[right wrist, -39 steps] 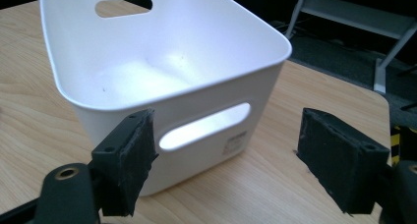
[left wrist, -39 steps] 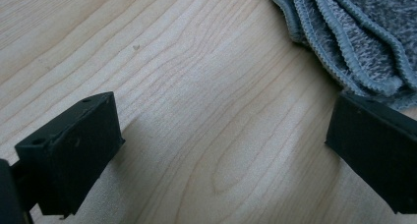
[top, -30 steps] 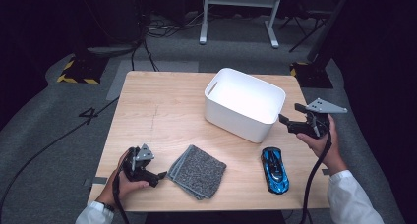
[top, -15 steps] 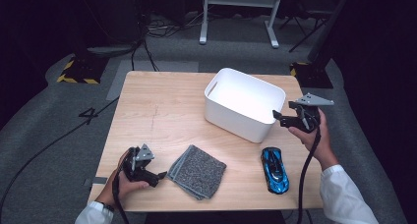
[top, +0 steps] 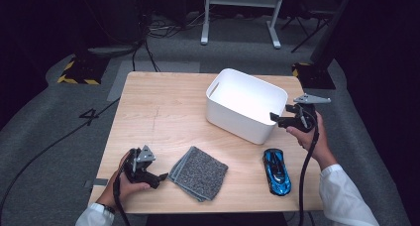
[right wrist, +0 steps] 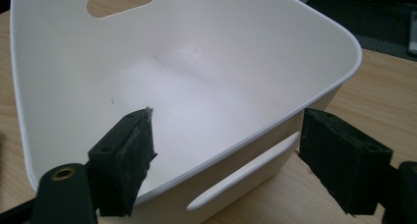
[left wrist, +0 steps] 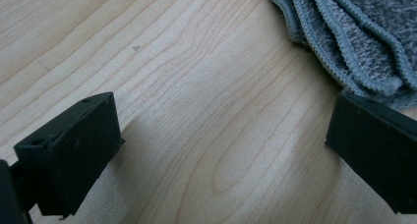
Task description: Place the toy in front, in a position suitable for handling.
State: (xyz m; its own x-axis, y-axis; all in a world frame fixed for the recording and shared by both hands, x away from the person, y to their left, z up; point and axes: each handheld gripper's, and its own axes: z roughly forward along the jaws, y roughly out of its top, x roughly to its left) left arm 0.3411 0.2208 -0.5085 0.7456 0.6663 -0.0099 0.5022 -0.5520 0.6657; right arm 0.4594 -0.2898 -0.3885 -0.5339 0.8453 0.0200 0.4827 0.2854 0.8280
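Note:
A white plastic bin [top: 246, 104] stands at the table's right rear. My right gripper [top: 274, 118] is open at its right rim; in the right gripper view [right wrist: 226, 170] one jaw is inside the bin [right wrist: 74, 62] and the other outside, above a handle slot. A folded grey cloth [top: 199, 172] lies near the front edge. Just left of it my left gripper [top: 157, 180] rests low over the wood, open, with nothing between its jaws [left wrist: 221, 155]; the cloth's edge [left wrist: 354, 32] lies beyond its right jaw. A blue toy car [top: 277, 170] sits at the front right.
The wooden table [top: 163, 112] has bare wood across its left and middle. Grey carpet, floor cables [top: 148, 42] and a white stand's legs [top: 237, 18] lie beyond the far edge.
My right gripper has moved left and slightly down, from beside the bin to astride its right rim. The left gripper, cloth and car have stayed put.

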